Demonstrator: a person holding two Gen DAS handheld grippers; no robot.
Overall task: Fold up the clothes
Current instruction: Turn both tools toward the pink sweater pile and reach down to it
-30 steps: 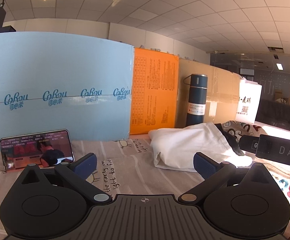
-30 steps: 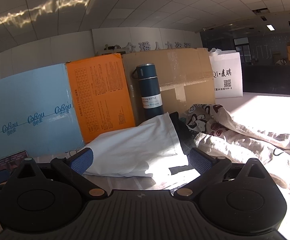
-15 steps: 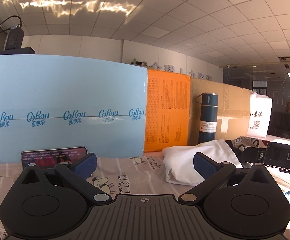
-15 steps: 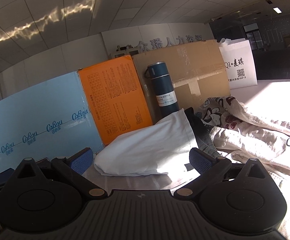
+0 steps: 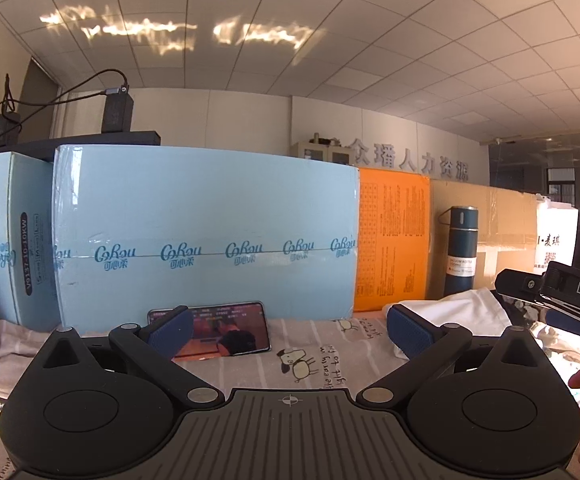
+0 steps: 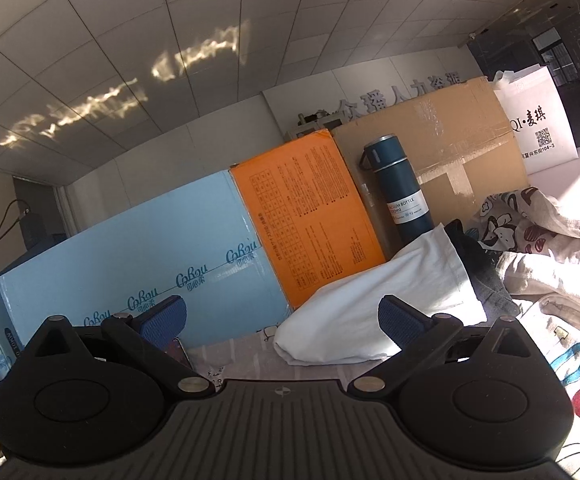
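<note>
A folded white garment point(image 6: 374, 300) lies on the patterned bed sheet point(image 5: 322, 356), in front of the orange box; its edge also shows in the left wrist view point(image 5: 470, 304). A dark garment point(image 6: 478, 264) lies against its right side, and a crumpled cartoon-print cloth point(image 6: 530, 236) lies further right. My left gripper point(image 5: 288, 330) is open and empty, held above the sheet to the left of the white garment. My right gripper point(image 6: 282, 320) is open and empty, just in front of the white garment.
A phone point(image 5: 226, 332) with a lit screen leans against the light blue box point(image 5: 202, 236). An orange box point(image 6: 310, 216), a dark blue bottle point(image 6: 398, 196), a cardboard box point(image 6: 450, 144) and a white bag point(image 6: 534, 120) line the back.
Both grippers have tilted upward and drawn back to the left, so more ceiling shows. The white garment lies where it was. Both stay open.
</note>
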